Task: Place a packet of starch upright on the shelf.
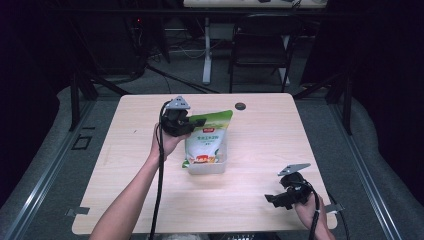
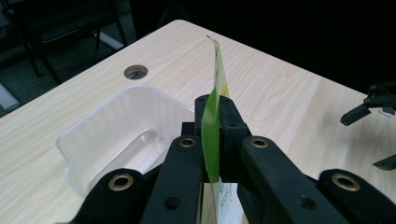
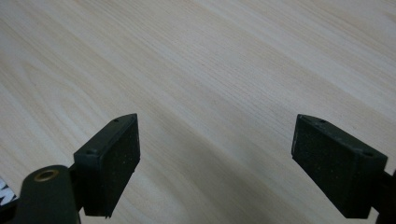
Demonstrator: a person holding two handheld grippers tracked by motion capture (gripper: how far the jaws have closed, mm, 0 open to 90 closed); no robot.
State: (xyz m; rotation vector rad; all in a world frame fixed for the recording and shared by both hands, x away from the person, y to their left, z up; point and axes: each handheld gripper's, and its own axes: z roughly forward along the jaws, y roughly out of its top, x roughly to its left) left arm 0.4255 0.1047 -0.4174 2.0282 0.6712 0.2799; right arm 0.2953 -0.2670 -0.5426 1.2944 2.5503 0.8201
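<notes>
I am looking down on the pale wooden desk, with a folding chair standing on the floor beyond its far edge. Near the desk's middle a clear plastic tub is sitting, and the green-and-white pouch is standing over it, its lower end in the tub. My left hand-held gripper is clamping the pouch's upper left edge, jaws pressed together on the film. My right hand-held gripper is hovering near the desk's front right corner, jaws spread wide over bare wood. A small round cable hole is showing near the far edge.
</notes>
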